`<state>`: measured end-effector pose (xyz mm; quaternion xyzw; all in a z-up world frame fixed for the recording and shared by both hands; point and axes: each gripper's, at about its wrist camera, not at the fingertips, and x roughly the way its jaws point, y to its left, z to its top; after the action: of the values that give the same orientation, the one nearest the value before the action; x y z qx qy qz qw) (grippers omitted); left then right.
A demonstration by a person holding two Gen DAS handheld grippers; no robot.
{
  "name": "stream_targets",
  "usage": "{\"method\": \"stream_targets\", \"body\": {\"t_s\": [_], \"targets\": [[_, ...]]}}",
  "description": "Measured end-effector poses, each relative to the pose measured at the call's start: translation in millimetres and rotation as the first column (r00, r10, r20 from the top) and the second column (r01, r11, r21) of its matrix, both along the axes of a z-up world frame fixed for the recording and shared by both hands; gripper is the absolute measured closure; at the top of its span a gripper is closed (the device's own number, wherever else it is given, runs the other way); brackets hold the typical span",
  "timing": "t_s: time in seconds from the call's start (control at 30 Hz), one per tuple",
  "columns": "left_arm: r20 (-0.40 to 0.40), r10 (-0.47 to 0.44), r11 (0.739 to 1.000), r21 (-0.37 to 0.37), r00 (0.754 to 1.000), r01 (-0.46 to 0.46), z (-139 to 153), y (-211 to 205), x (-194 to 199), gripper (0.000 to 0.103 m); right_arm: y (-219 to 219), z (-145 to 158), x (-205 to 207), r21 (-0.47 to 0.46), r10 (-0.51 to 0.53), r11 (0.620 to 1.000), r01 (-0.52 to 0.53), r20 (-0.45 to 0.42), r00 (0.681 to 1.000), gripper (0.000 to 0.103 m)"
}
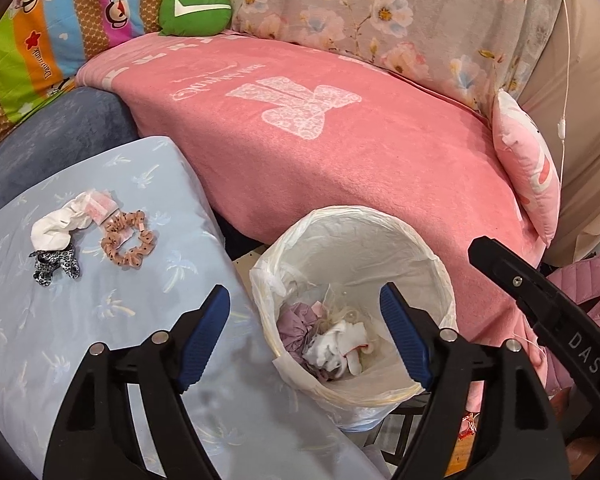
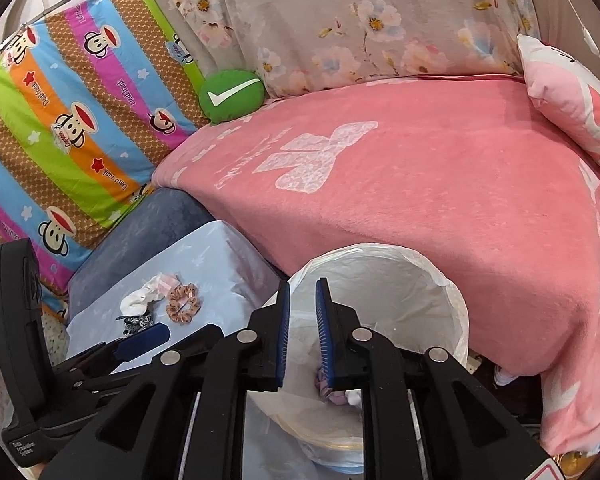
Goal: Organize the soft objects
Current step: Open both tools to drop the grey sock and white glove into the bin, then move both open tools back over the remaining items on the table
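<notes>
Both grippers over a lined bin beside a pink-covered sofa.

"DAS" reads on the right gripper (image 2: 302, 320), jaws a narrow empty gap; left gripper (image 1: 305, 334) gapes wide, empty. White script on the pink blanket (image 1: 340, 168) is too distorted to read. On the pale blue cushion (image 1: 100, 320), far left: white scrunchie (image 1: 58, 226), peach dotted scrunchie (image 1: 128, 238), leopard-print scrunchie (image 1: 56, 267). The bin (image 1: 354, 240) holds crumpled lilac and white pieces, hard to identify.
</notes>
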<state>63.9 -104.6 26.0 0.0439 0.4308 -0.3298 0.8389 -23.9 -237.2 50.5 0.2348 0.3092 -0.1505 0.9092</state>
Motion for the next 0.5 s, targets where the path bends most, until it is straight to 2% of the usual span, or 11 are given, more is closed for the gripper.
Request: {"method": "stream_targets", "body": {"t_s": [0.5], "targets": [[-0.021,0.064,0.998,0.004,0.998,-0.064,-7,25,11,0.029,28,-7,18,-0.01,0.067,0.998,-0.067,-0.03,0.997,0.08]]}}
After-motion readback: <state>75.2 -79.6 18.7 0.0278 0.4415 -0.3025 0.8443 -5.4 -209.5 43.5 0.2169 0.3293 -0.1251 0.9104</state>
